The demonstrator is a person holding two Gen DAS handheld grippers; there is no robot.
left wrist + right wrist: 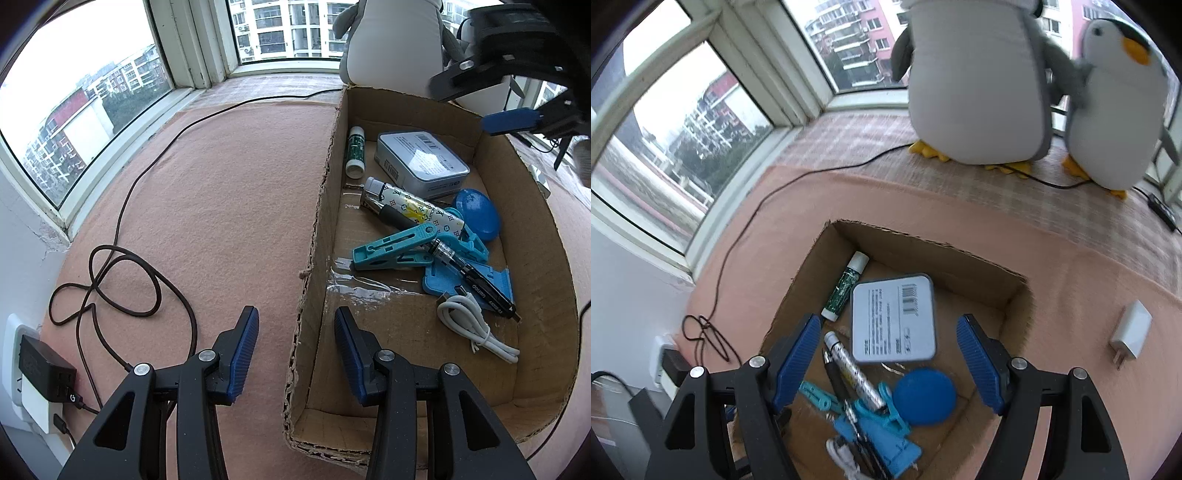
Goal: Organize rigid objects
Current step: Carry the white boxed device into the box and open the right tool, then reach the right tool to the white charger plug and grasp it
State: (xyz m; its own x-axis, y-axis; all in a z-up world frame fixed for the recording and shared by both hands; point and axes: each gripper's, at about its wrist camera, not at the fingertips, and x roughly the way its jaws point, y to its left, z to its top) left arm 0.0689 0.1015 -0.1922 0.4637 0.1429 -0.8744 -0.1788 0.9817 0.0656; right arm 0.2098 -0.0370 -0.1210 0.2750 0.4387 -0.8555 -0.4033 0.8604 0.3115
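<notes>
A cardboard box (pixel 535 258) (pixel 1008 291) sits on the pink mat. It holds a grey tin (pixel 421 162) (pixel 892 319), a green-white tube (pixel 355 151) (pixel 846 286), a patterned tube (pixel 417 203) (pixel 855 373), a blue round case (pixel 476 214) (pixel 925 397), teal clips (pixel 391 251) (pixel 879 413), a black pen (pixel 472 273) and a white cable (pixel 472 328). My left gripper (pixel 295 343) is open and empty, straddling the box's left wall. My right gripper (pixel 886 354) is open and empty, high above the box; it shows in the left wrist view (pixel 517 74).
A white charger plug (pixel 1130 334) lies on the mat right of the box. A brown cord (pixel 122 273) loops to a wall socket with a black adapter (pixel 44 369). Two penguin plushes (pixel 979 81) (pixel 1115 103) stand by the windows behind the box.
</notes>
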